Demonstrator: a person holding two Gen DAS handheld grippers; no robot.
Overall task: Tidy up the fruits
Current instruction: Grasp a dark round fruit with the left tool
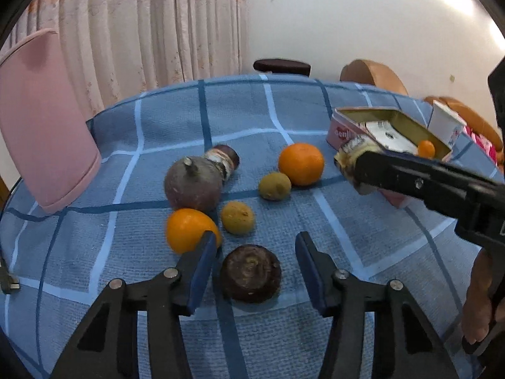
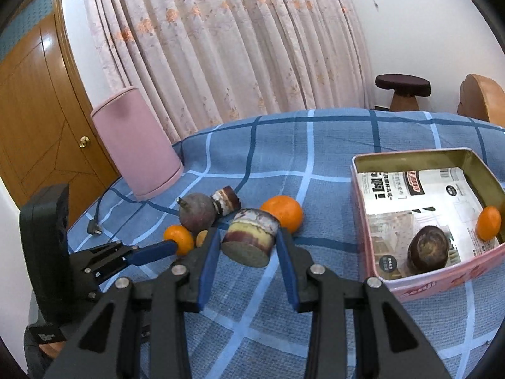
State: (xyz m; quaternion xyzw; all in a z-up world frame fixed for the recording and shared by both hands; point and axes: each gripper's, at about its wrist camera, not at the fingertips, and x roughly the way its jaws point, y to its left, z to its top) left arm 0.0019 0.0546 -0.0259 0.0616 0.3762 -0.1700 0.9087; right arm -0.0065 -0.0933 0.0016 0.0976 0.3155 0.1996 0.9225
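**A:** Starting nearest, what has each side got?

**B:** My left gripper (image 1: 255, 257) has its jaws released, spread either side of a dark brown fruit (image 1: 251, 273) that sits on the bench (image 1: 363, 237), untouched. My right gripper (image 2: 249, 243) has its jaws clenched on a cut chunk of cane (image 2: 251, 237), held off the cloth.

**A:** What worries you first?

**B:** The chunk. The blue pads (image 2: 206, 262) grip it across its curved sides, so I'd guess it could twist or slide out if I swing fast toward the tin (image 2: 419, 287) at three o'clock.

**A:** And on the left?

**B:** An orange (image 1: 189, 229) sits just beside the left pad, at ten o'clock from the brown fruit. If I close carelessly, I may nudge it into the yellow fruit (image 1: 237, 217) at twelve o'clock, and round things roll.

**A:** Farther out?

**B:** A second yellowish fruit (image 1: 274, 185) touches a bigger orange (image 1: 301, 164), with a purple round fruit (image 1: 193, 183) and another cane chunk (image 1: 222, 158) at eleven o'clock. Knock one and the group scatters toward the bench edge.

**A:** The tin itself?

**B:** It already holds a small orange (image 2: 488, 223) and a brown fruit (image 2: 427, 249) on printed paper. Dropping the chunk from high could bounce it back out, or bruise what's inside. Also the two grippers sit near each other, so crossing paths risks a clash.
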